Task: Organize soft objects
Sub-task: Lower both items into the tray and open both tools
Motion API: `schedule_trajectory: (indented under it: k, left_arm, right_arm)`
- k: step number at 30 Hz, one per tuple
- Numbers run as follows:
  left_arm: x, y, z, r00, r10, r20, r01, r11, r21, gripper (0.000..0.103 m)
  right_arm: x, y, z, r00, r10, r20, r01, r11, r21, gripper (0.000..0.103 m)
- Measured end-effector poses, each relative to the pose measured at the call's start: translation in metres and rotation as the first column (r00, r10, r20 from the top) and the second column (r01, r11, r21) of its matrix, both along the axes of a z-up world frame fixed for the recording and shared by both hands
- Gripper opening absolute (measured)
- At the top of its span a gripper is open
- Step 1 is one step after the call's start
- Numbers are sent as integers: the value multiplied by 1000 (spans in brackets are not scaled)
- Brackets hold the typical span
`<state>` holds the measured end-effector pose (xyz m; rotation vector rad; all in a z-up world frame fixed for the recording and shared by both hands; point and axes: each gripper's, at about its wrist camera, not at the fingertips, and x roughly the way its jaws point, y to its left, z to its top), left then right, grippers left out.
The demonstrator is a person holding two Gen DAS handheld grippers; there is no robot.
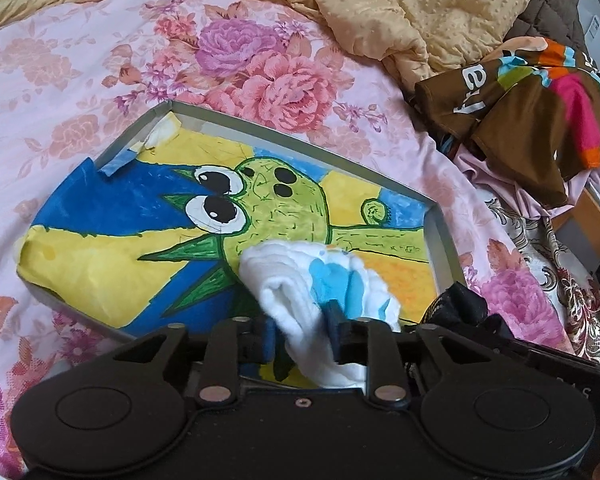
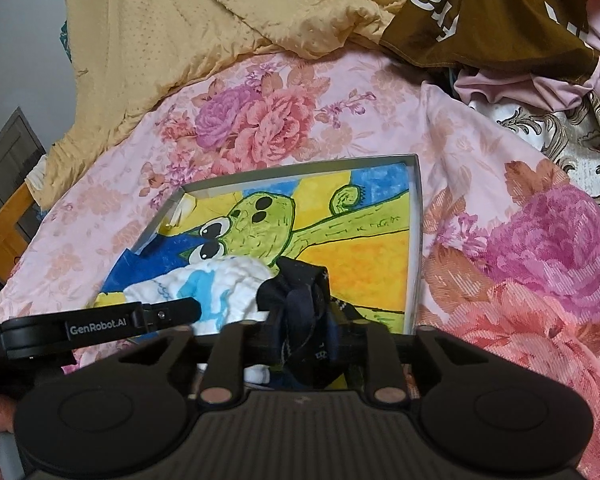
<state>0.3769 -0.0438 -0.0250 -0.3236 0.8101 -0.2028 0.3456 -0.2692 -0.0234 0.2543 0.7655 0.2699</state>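
Your left claw (image 1: 300, 330) is straddling the white-and-blue sock bundle (image 1: 320, 280), its fingers spread loosely, not pinching. Your right claw (image 2: 304, 332) is standing slack around the dark sock bundle (image 2: 296, 300). Both bundles are resting inside the shallow box (image 1: 444, 232), toward six o'clock. They are looking light, squashy and prone to unrolling, so be gripping mid-roll. At one o'clock, clothes (image 1: 540, 112) are lying piled on the bed (image 1: 100, 80).

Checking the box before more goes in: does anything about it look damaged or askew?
Yes. The drawing lining the grey box is torn and peeling at its far-left corner, with loose blue tape there, and its left edge bulges over the rim.
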Motion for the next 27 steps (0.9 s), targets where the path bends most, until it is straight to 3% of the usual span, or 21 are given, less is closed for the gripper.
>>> schedule_trajectory:
  k: [1, 3, 11, 19, 27]
  left_arm:
    - [-1, 0, 1, 1000, 2, 5, -2, 1000, 4, 39]
    - [-5, 0, 2, 1000, 6, 14, -6, 1000, 15, 47]
    - [-22, 2, 15, 998, 28, 57, -31, 999, 43, 70]
    - [-59, 6, 43, 984, 28, 175, -43, 996, 83, 86]
    - [-112, 9, 72, 962, 10, 274, -40, 994, 106, 95]
  right_arm:
    - [-1, 1, 1, 1000, 2, 4, -2, 1000, -7, 36]
    - [-3, 2, 3, 1000, 0, 16, 0, 1000, -30, 50]
    - [-14, -3, 14, 997, -18, 70, 23, 997, -68, 68]
    - [-42, -11, 34, 990, -32, 134, 44, 996, -83, 86]
    - [-88, -21, 55, 976, -62, 207, 75, 996, -56, 99]
